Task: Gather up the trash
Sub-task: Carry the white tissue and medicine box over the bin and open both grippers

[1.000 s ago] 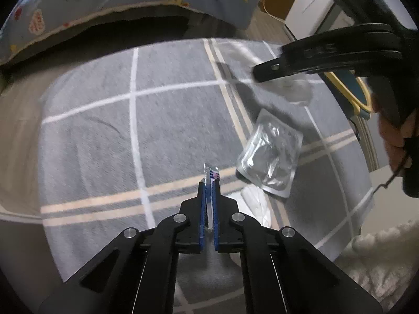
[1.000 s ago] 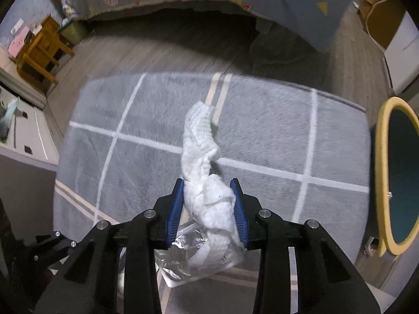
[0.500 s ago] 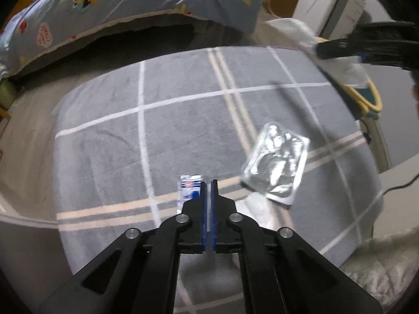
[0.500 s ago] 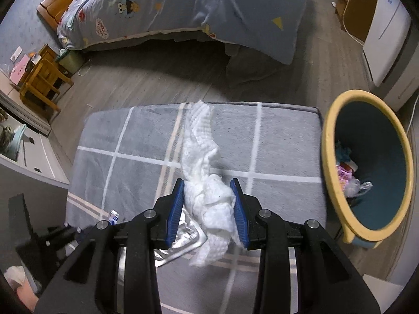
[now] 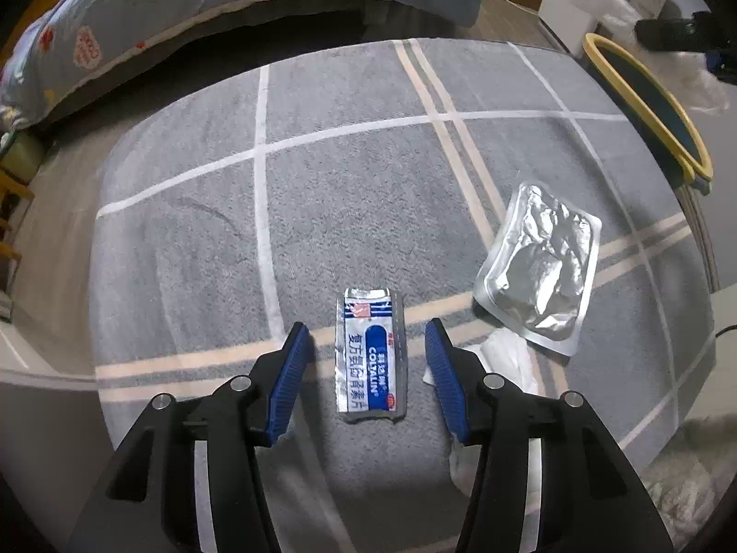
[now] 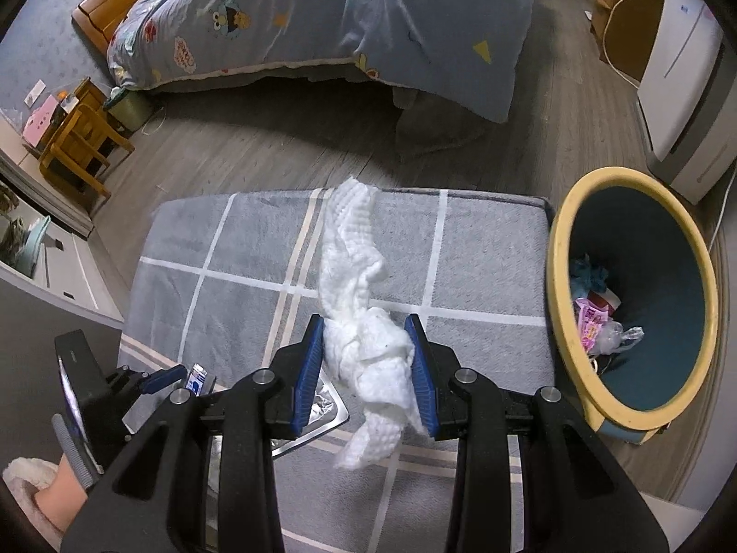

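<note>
Item one: crumpled white tissue wad (image 6: 368, 359), pinched in our right claw (image 6: 366, 371) above the grey plaid rug (image 5: 345, 193), presumably bound for the yellow-rimmed teal bin (image 6: 559, 285) off its right edge.

Item two: blue-and-silver foil sachet (image 5: 372, 355), flat on the rug between the spread pads of our left claw (image 5: 368, 368).

Item three: crinkled silver foil pouch (image 5: 541, 267), alongside.

White paper (image 5: 506, 359) beneath is partly hidden; bin contents indistinct.
</note>
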